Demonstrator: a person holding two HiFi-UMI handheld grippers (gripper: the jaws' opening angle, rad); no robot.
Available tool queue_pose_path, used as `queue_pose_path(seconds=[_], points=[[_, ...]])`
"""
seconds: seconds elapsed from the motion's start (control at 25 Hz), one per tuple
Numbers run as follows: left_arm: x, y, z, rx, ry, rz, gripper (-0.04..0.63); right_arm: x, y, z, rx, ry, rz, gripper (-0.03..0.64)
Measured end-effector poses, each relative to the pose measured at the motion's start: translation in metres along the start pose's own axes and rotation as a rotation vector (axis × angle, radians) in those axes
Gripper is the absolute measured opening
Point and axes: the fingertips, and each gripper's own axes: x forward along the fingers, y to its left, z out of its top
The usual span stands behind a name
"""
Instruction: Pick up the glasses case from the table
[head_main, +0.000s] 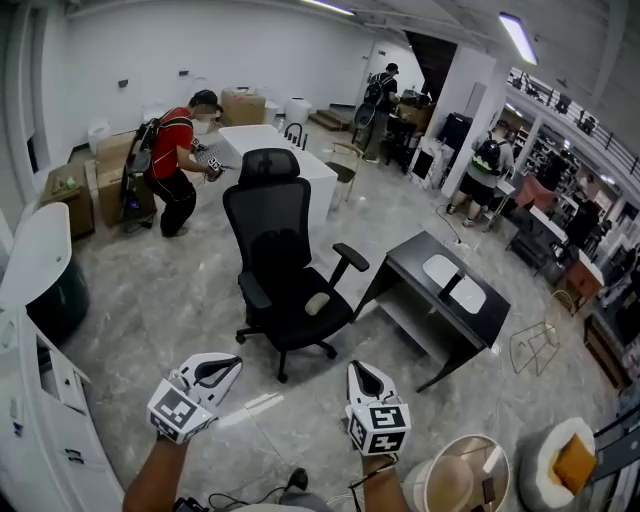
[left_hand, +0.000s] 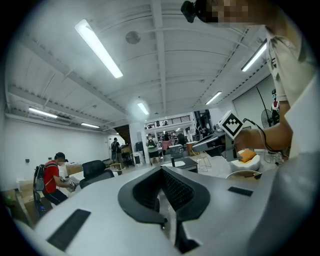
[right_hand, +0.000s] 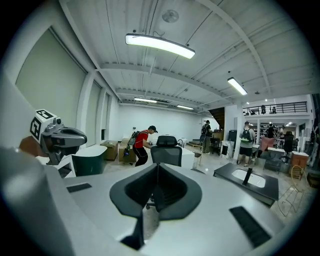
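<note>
**Both grippers closed and empty**

The left gripper (left_hand: 163, 173) and right gripper (right_hand: 156, 168) have their ribbed black jaws pressed together on nothing. Ahead, past a mesh office chair (head_main: 280, 270), a pale rounded shape, probably the glasses case (head_main: 441, 270), lies on a black desk (head_main: 400, 260).

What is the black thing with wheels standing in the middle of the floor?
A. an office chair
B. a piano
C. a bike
A: the office chair has a tall backrest, two armrests and a star base on wheels.
</note>
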Motion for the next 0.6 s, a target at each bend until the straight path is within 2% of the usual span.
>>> queue_pose_path(seconds=[0.28, 0.6], points=[[0.078, 0.011, -0.005, -0.022, 0.026, 0.05, 0.014, 0.063, -0.068, 0.004, -0.015, 0.015, 0.066, 0.025], [0.14, 0.008, -0.003, -0.016, 0.067, 0.089, 0.014, 0.103, -0.133, -0.004, 0.006, 0.019, 0.117, 0.025]])
